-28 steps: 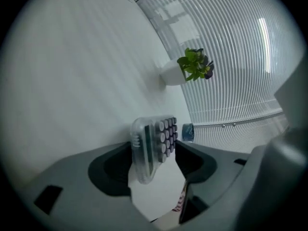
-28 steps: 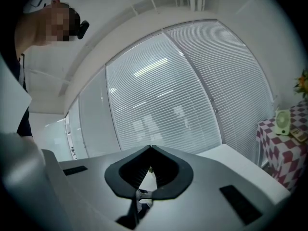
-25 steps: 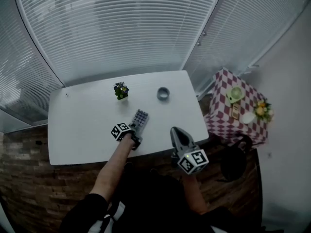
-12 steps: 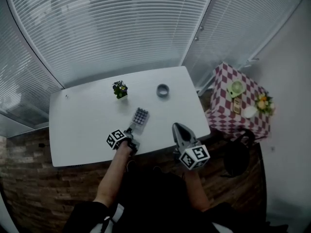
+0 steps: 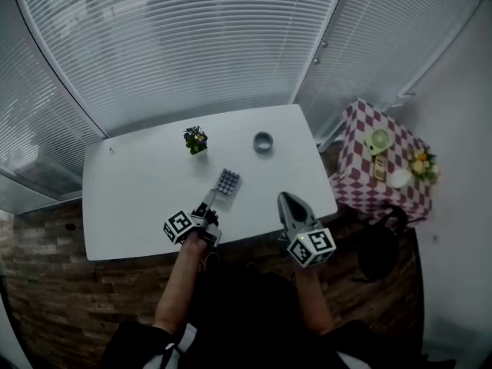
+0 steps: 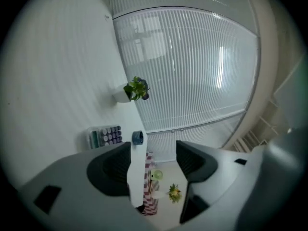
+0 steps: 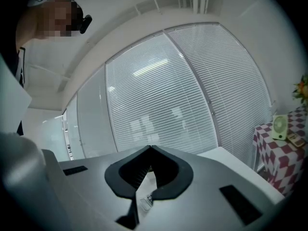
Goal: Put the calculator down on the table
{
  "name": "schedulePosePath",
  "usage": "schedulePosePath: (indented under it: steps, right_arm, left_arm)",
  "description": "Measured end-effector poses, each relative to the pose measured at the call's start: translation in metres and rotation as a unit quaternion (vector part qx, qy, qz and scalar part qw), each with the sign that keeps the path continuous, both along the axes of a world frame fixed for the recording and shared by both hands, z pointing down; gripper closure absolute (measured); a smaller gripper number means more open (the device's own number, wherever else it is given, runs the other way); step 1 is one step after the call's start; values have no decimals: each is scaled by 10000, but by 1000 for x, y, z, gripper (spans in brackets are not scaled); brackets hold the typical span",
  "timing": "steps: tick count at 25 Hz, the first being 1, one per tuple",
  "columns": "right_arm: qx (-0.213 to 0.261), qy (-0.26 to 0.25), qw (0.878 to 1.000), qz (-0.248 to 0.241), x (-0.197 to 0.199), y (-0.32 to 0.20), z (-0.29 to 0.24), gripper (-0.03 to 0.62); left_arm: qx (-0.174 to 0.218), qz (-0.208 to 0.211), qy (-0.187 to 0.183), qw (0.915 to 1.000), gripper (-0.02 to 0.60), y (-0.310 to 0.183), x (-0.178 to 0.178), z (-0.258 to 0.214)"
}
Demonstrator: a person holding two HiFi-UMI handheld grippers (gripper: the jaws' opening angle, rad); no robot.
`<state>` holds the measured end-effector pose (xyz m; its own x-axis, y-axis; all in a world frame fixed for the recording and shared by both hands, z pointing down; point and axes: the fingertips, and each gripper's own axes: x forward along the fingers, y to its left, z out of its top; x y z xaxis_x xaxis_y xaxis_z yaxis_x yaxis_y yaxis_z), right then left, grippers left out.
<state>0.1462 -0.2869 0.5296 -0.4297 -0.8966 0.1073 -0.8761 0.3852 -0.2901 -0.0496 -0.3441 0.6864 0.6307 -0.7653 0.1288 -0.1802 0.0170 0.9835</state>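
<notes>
No legible txt, nos. or brands; calculator [image 5: 227,182] keys too small

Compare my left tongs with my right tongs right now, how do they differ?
The left tongs are open, jaws apart with nothing between them; the right tongs are shut, jaws together. The left tongs face across the table, where the calculator lies, while the right tongs aim higher, at the blinds. Both are empty and sit by the table's near edge.
</notes>
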Motion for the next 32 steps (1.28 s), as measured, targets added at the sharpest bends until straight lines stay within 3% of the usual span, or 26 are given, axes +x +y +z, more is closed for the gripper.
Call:
schedulePosePath:
  steps: [4, 10, 20, 27, 30, 32]
  right_arm:
    - [10, 5, 10000, 73, 6, -1, 3, 588]
    - [14, 27, 9999, 111, 10, -3, 4, 588]
    - [45, 70, 9998, 165, 14, -1, 3, 588]
    - [60, 137, 9998, 163, 14, 1, 6, 588]
    - [87, 271, 9994, 177, 13, -1, 8, 588]
    - [65, 204, 9996, 179, 14, -1, 8, 588]
  left_arm:
    - [472, -92, 104, 9988, 308, 6, -8, -43]
    - [840, -186, 234, 9960, 308, 16, -14, -79]
    - [933, -442, 513, 9933, 308, 24, -27, -111]
    - [1147, -396, 380, 9919, 308, 26, -24, -127]
    - [1213, -356, -41, 9920, 308, 31, -25, -133]
    - [1357, -341, -908, 9860, 308, 34, -36, -133]
